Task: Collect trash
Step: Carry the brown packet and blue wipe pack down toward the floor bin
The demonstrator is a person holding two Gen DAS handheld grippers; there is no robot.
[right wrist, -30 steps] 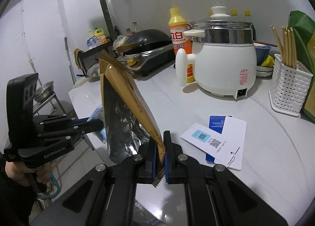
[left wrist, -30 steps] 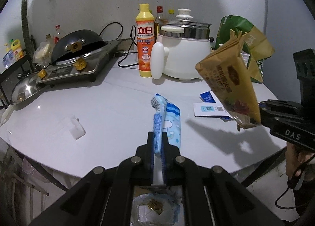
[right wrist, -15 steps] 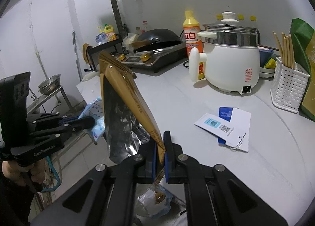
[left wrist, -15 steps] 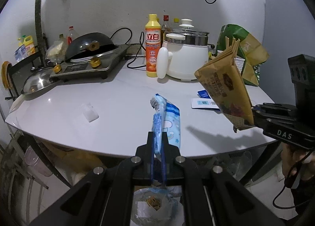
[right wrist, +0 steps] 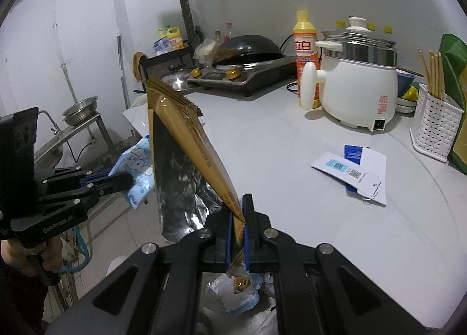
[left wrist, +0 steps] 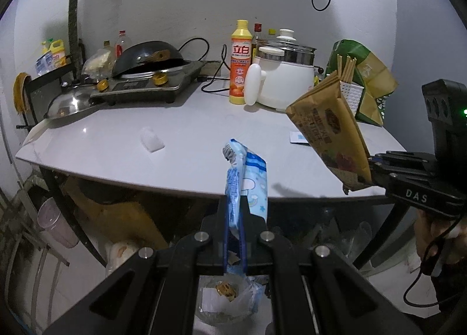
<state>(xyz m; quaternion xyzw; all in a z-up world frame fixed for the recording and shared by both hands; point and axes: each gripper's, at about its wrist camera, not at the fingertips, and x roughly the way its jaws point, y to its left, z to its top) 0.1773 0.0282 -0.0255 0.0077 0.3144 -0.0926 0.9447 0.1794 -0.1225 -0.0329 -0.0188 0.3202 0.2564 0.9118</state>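
My left gripper [left wrist: 235, 235] is shut on a blue and white snack wrapper [left wrist: 248, 183] that stands up from its jaws, held off the near edge of the white table [left wrist: 116, 142]. My right gripper [right wrist: 237, 235] is shut on the bottom edge of a brown foil-lined bag [right wrist: 186, 148], also past the table's edge. Each gripper shows in the other's view: the right gripper [left wrist: 376, 168] with the brown bag [left wrist: 329, 133], the left gripper [right wrist: 125, 181] with the blue wrapper [right wrist: 137, 165]. Below both, on the floor, sits a bin with a clear liner [left wrist: 224, 297] holding some trash [right wrist: 242, 282].
A small clear wrapper [left wrist: 151, 140] lies on the table. Paper tags [right wrist: 356, 171] lie near a white electric pot [right wrist: 359, 86], a yellow detergent bottle [left wrist: 240, 63], a stove with a wok [left wrist: 149, 72] and a chopstick basket [right wrist: 435, 127]. A hand [right wrist: 17, 259] grips the left tool.
Both grippers have drawn back from over the table to beyond its near edge, each still holding its wrapper. The bin on the floor has come more into view.
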